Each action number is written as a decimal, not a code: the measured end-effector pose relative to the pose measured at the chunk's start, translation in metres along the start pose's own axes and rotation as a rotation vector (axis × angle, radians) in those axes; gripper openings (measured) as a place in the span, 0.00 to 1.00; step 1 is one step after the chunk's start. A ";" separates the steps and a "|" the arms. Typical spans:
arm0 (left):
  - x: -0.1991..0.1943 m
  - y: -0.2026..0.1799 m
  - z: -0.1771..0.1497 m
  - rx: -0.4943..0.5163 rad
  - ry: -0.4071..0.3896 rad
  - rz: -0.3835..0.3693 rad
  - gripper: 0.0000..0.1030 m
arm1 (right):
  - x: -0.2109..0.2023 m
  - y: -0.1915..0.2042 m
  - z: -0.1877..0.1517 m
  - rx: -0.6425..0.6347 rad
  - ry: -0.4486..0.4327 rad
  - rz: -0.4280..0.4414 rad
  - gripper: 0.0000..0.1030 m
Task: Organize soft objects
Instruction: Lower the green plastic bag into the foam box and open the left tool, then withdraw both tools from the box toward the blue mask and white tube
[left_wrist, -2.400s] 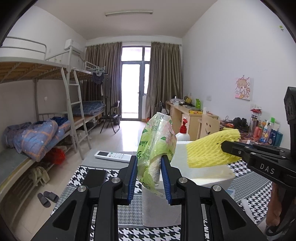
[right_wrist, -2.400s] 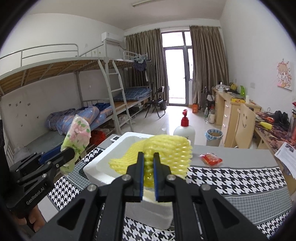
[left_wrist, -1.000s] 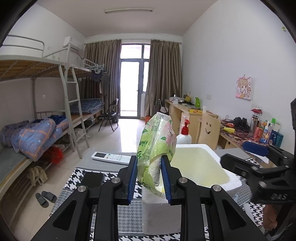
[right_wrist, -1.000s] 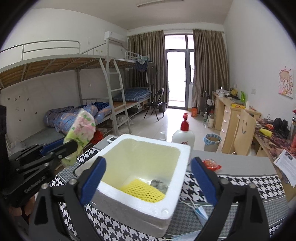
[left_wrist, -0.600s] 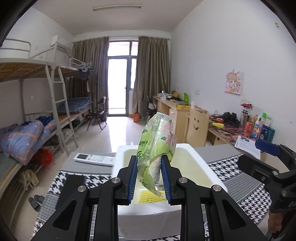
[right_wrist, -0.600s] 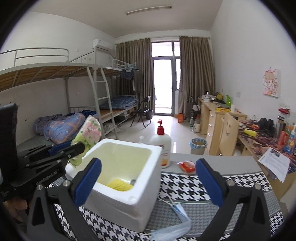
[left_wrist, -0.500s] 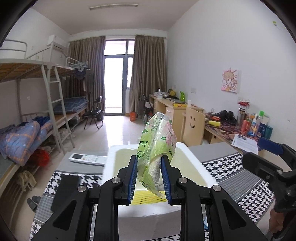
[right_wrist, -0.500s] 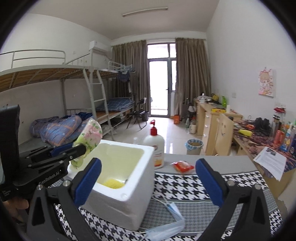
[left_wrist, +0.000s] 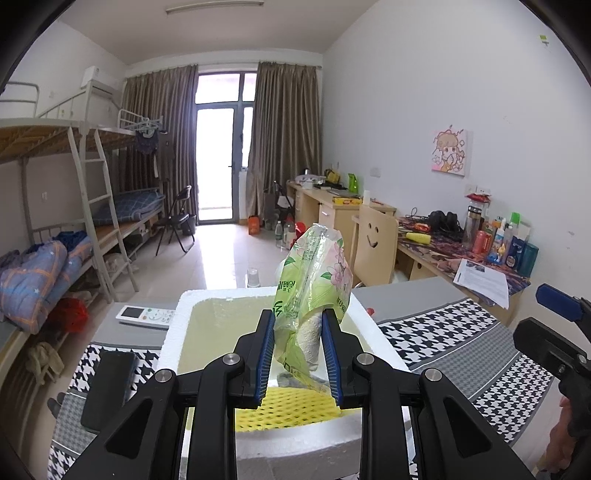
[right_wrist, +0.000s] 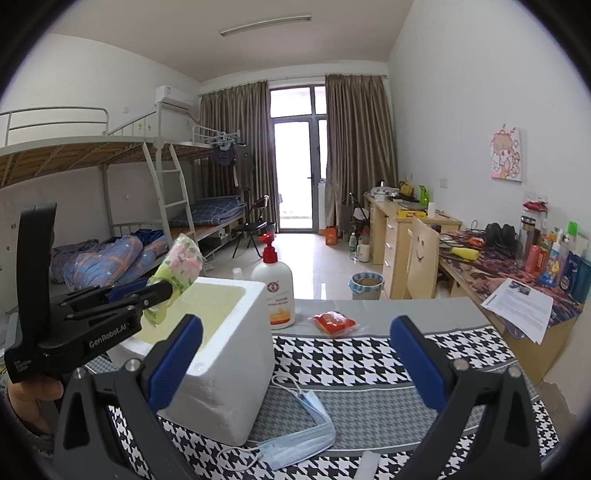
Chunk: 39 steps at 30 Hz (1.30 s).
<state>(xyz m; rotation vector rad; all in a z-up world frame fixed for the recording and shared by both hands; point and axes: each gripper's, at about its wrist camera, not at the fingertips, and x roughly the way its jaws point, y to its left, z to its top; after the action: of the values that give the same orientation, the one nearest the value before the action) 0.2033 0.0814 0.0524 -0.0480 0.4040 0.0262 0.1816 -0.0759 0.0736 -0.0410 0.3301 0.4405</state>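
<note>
While clamping pkt (left_wrist: 312, 291), L tongs (left_wrist: 297, 354) above box (left_wrist: 173, 343)

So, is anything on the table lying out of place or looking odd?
Yes: a blue face mask lies crumpled on the checked cloth beside the foam box, its ear loop trailing loose. A small red packet also sits outside the box, near the lotion bottle.

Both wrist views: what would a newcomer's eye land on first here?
Likely the green flowered tissue pack, clamped in the left gripper directly above the open white foam box, where a yellow foam net already lies. Next, the right gripper, wide open over the houndstooth cloth, with a blue face mask beside the box.
</note>
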 end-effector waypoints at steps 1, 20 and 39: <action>0.001 0.001 0.001 0.000 0.000 0.003 0.26 | 0.000 0.000 0.000 0.000 0.000 -0.001 1.00; 0.001 -0.009 0.002 0.008 -0.054 0.093 0.99 | 0.001 -0.003 -0.001 0.007 0.003 -0.004 1.00; -0.054 -0.021 -0.001 0.014 -0.113 0.127 0.99 | -0.044 0.003 -0.002 -0.013 -0.048 0.023 1.00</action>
<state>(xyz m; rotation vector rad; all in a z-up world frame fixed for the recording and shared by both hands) 0.1540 0.0594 0.0733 -0.0070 0.2942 0.1507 0.1424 -0.0915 0.0863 -0.0388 0.2810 0.4660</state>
